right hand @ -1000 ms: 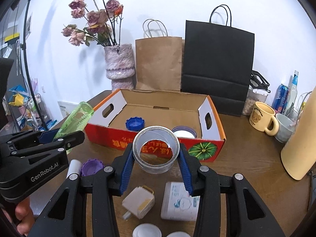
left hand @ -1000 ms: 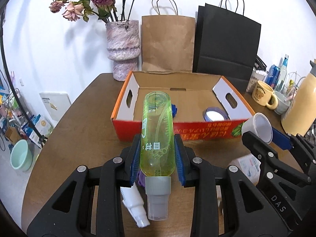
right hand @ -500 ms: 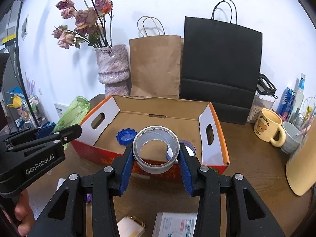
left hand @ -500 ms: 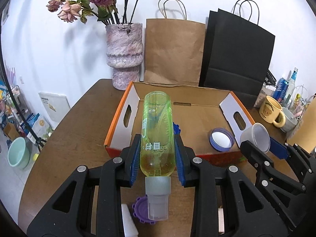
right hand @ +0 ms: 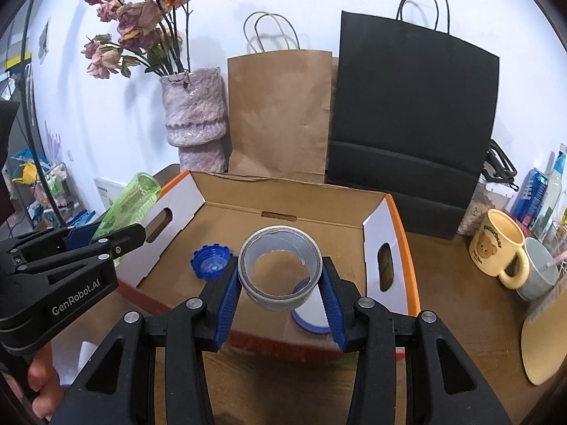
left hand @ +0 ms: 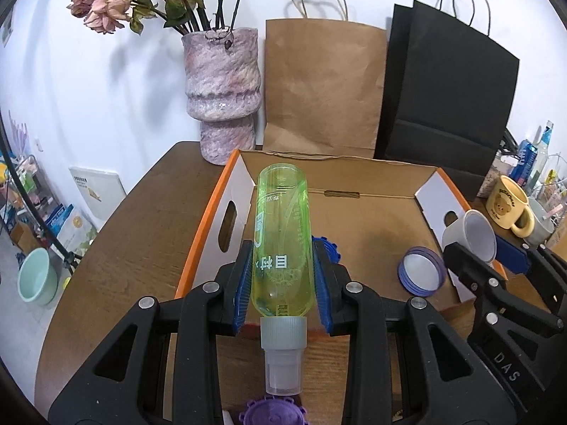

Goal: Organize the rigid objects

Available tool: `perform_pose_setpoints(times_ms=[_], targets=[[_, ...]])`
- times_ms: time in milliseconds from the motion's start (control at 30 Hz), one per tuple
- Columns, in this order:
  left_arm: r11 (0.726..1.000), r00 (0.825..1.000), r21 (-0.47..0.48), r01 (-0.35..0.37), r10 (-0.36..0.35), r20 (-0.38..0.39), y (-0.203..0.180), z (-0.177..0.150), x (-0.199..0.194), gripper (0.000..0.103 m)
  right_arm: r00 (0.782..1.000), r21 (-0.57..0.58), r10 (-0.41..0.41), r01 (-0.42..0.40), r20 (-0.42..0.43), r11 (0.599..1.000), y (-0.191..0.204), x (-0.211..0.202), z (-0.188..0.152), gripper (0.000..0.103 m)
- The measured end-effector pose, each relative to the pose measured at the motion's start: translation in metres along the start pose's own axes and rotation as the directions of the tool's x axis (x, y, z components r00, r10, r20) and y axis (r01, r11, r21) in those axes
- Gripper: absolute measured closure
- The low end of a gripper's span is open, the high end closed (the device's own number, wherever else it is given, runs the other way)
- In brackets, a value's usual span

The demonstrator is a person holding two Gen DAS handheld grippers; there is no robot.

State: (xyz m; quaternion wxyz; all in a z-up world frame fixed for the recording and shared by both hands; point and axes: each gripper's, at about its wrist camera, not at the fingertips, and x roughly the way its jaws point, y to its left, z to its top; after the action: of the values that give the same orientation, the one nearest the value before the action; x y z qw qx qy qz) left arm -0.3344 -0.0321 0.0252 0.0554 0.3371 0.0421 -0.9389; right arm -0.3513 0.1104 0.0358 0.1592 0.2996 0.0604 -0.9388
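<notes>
- Over the last second both tools have moved forward from above the loose items on the tabletop to the near wall of the cardboard box; the small items that lay under them have nearly all dropped out of view, leaving only a purple cap at the bottom edge of the left view.
- This suggests both held items are about to be set in the box, joining the blue cap and the blue-rimmed lid already on its floor.
- The left tool is clenched on a clear green spray bottle, base pointing forward over the box's left part, grey neck toward the camera, a little liquid inside.
- The right tool grips a grey roll of tape by its sides, above the box's near wall, its hollow core facing the camera.
</notes>
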Motion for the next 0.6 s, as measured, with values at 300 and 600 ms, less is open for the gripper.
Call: perform_pose_setpoints(times_ms=[300,600], targets=[[1.000,1.000,-0.004,-0.011,0.011,-0.016,0.001,0.015,0.025,0.075,1.000,-0.014,-0.009,0.008,-0.026,1.000,-0.007,0.024,0.010,0.055],[0.999,0.999,0.014,-0.033,0.033,-0.026,0.003,0.022,0.046,0.075,0.997,-0.038,-0.022,0.019,-0.070,0.999,-0.012,0.047,0.010,0.055]])
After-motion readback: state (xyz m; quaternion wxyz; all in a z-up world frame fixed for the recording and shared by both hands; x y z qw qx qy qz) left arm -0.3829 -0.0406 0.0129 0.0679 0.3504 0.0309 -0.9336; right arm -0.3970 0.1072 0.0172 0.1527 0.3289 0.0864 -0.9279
